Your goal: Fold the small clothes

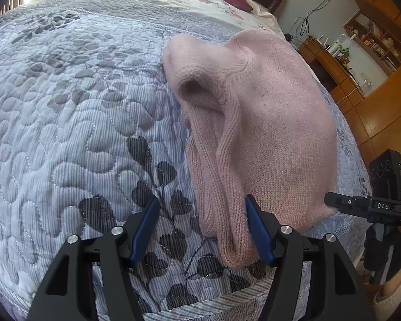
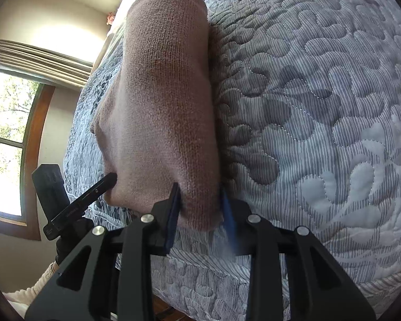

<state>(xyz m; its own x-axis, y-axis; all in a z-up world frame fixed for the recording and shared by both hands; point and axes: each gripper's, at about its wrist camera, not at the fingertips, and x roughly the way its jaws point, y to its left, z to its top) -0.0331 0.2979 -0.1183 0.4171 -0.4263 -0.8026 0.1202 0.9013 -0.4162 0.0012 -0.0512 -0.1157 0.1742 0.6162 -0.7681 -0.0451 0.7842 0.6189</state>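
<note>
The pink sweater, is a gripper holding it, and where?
Neither has closed yet. Both the left gripper and right gripper sit open around the pink sweater near edge.

Pale pink knit garment (image 1: 267,123); quilt (image 1: 66,123) striped grey and white, stitched with dark leaf shapes; black grippers, blue pads (image 1: 147,230); brown wooden shelves (image 1: 374,40).

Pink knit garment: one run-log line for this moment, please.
stage: fold | pink knit garment on quilt | left tongs open, straddling near edge | right tongs open around near corner
</note>
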